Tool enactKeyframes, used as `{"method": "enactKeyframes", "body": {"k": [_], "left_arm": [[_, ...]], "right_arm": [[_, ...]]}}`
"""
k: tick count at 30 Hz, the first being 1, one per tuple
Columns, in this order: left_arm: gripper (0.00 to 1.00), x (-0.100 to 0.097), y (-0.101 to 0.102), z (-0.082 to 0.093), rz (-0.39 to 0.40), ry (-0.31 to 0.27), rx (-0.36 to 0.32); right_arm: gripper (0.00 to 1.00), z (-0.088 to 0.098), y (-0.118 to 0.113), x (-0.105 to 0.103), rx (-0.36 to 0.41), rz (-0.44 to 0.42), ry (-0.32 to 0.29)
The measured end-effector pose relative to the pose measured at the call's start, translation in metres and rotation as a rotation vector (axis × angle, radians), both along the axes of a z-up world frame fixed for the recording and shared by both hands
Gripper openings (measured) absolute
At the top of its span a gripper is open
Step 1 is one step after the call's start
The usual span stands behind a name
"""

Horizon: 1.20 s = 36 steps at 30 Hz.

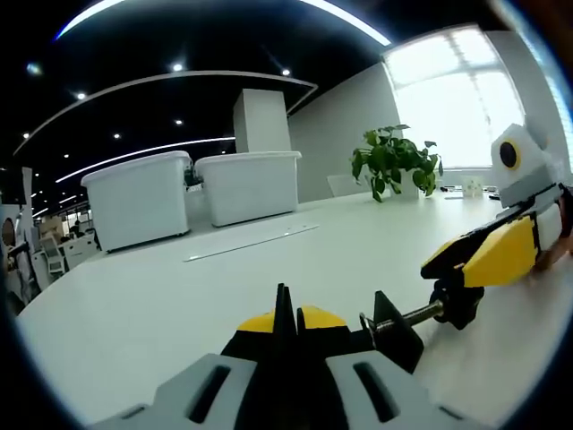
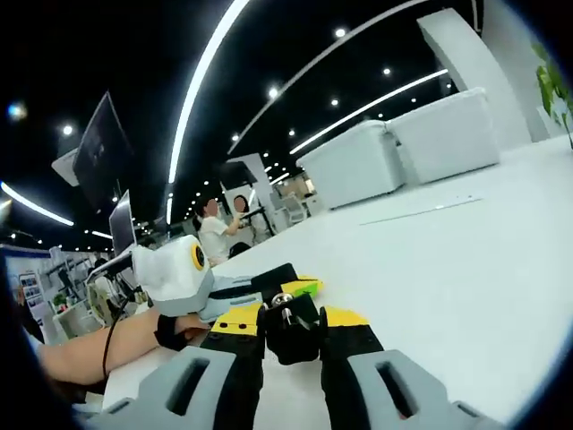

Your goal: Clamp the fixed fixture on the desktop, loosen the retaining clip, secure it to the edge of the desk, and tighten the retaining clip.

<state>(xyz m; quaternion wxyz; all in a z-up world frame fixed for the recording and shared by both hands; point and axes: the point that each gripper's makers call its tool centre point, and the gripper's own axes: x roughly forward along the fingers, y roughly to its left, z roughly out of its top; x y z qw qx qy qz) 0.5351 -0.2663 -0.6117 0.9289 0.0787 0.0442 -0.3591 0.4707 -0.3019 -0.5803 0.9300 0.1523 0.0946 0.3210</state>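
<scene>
Sideways, clamp screw (image 1: 407, 315) across desk (image 1: 179, 305).

We count two white lidded storage bins (image 1: 139, 198) (image 1: 248, 184), one potted green plant (image 1: 395, 159), one black screw clamp (image 1: 407, 324), two yellow-tipped grippers (image 1: 285, 315) (image 1: 445, 267), one white desk (image 1: 161, 305)
</scene>
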Motion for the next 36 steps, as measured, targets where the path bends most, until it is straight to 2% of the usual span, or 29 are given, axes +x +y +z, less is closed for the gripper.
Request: {"method": "enactKeyframes", "body": {"k": [2,3,5,7,8,9,12,13,20,21,24,26,29,33,36], "left_arm": [[0.07,0.0,0.0,0.0,0.0,0.0,0.0],[0.07,0.0,0.0,0.0,-0.001,-0.001,0.0],[0.07,0.0,0.0,0.0,-0.002,0.001,-0.001],[0.07,0.0,-0.001,0.0,-0.004,0.0,0.0],[0.07,0.0,0.0,0.001,-0.004,0.001,0.0],[0.07,0.0,0.0,0.001,-0.005,0.001,0.0],[0.07,0.0,0.0,0.001,-0.005,0.001,-0.001],[0.07,0.0,0.0,0.001,-0.006,0.001,0.0],[0.07,0.0,0.0,0.001,-0.007,0.0,0.0],[0.07,0.0,0.0,0.001,-0.007,0.001,0.0],[0.07,0.0,0.0,0.001,-0.008,0.0,0.0],[0.07,0.0,0.0,0.001,-0.008,0.0,0.0],[0.07,0.0,0.0,0.001,-0.006,0.001,-0.001],[0.07,0.001,0.001,0.001,-0.003,0.003,-0.001],[0.07,0.002,0.001,0.001,-0.003,0.003,-0.001]], "right_arm": [[0.28,0.0,0.001,-0.002,0.015,0.009,0.0],[0.27,-0.004,0.0,-0.001,-0.013,-0.002,-0.004],[0.28,-0.021,0.006,-0.005,-0.106,0.033,0.033],[0.3,-0.026,0.012,-0.007,-0.263,0.059,-0.046],[0.26,-0.027,0.009,-0.005,-0.316,0.039,-0.072],[0.26,-0.028,0.009,-0.004,-0.328,0.039,-0.075],[0.27,-0.024,0.012,-0.007,-0.189,0.039,-0.013],[0.27,-0.023,0.011,-0.007,-0.17,0.034,-0.009],[0.27,-0.02,0.009,-0.004,-0.148,0.023,-0.01],[0.27,-0.018,0.004,0.006,-0.144,0.021,-0.005],[0.27,-0.018,0.004,0.006,-0.142,0.018,-0.005],[0.26,-0.018,0.005,0.005,-0.19,0.013,-0.037],[0.26,-0.016,0.007,0.001,-0.316,0.004,-0.145],[0.26,-0.018,0.01,-0.002,-0.373,-0.001,-0.18],[0.26,-0.018,0.01,-0.002,-0.445,0.001,-0.226]]}}
